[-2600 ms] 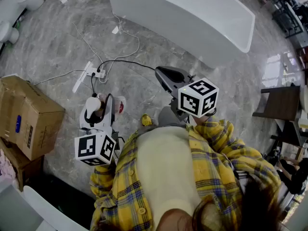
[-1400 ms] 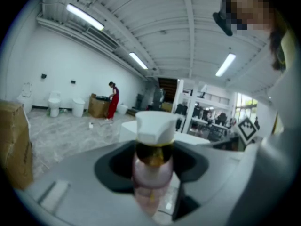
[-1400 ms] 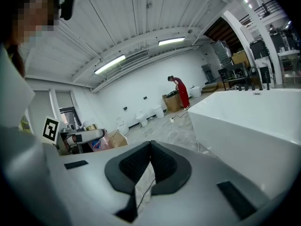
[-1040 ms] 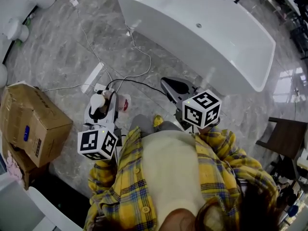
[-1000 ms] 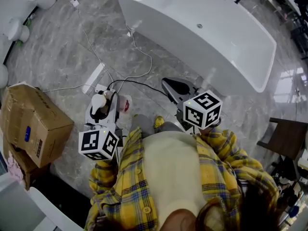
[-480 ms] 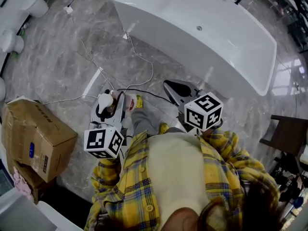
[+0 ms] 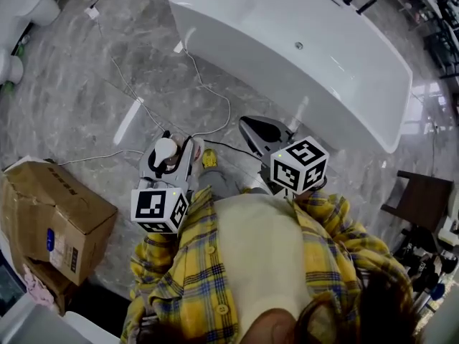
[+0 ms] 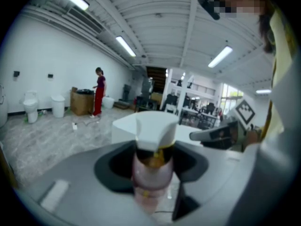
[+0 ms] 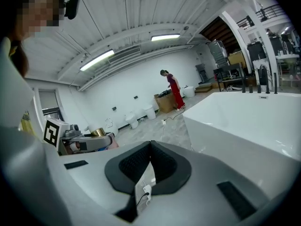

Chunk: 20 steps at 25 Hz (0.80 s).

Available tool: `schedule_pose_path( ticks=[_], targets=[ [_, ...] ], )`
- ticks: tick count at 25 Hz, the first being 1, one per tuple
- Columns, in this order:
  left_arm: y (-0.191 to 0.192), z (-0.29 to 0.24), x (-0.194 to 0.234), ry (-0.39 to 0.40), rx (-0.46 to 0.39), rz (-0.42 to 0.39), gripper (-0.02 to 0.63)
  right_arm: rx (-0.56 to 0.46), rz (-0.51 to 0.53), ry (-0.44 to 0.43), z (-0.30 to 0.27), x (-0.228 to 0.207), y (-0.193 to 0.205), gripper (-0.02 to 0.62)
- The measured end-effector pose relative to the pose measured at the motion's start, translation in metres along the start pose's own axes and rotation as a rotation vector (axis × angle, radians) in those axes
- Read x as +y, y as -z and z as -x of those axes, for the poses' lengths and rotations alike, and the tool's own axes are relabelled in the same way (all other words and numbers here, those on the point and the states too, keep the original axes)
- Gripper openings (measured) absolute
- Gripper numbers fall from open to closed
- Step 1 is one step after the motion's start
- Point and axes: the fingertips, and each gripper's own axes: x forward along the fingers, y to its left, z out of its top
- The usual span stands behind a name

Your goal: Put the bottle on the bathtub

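Note:
A bottle [image 7: 164, 150] with a white cap, a gold collar and a pink see-through body [image 8: 151, 168] stands upright between the jaws of my left gripper [image 7: 172, 142], which is shut on it. The white bathtub [image 7: 287, 56] lies ahead across the marble floor, a short way beyond both grippers. My right gripper [image 7: 252, 124] is level with the left one, its dark pads [image 9: 136, 161] meeting at the tip with nothing between them. In the right gripper view the bathtub's rim [image 9: 244, 121] fills the right side, and the left gripper [image 9: 84, 142] with the bottle shows at the left.
White cables and a power strip [image 7: 195, 74] trail over the floor before the tub, with a white bar [image 7: 128, 120] beside them. A cardboard box [image 7: 50, 213] sits at the left, toilets [image 7: 29, 2] at the top left, a dark chair [image 7: 419, 192] at the right. A person in red [image 8: 99, 97] stands far off.
Both grippers have come forward toward the bathtub, which now lies closer and larger in the head view. The bottle stays in the left gripper. The box has slid back to the left.

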Motion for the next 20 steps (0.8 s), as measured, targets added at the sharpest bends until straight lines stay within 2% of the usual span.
schedule_pose_path(
  ticks=[5,11,20],
  targets=[
    [-0.005,-0.019,0.037,0.022,0.020,0.002,0.215,0.010,-0.015,0.023,-0.044,-0.003,-0.012,0.012],
    [-0.012,-0.041,0.070,0.072,0.038,-0.016,0.215,0.000,-0.036,0.092,-0.072,-0.012,-0.025,0.012],
    [-0.017,-0.076,0.091,0.082,0.065,-0.006,0.215,0.013,-0.023,0.142,-0.090,-0.039,-0.041,0.012]
  ],
)
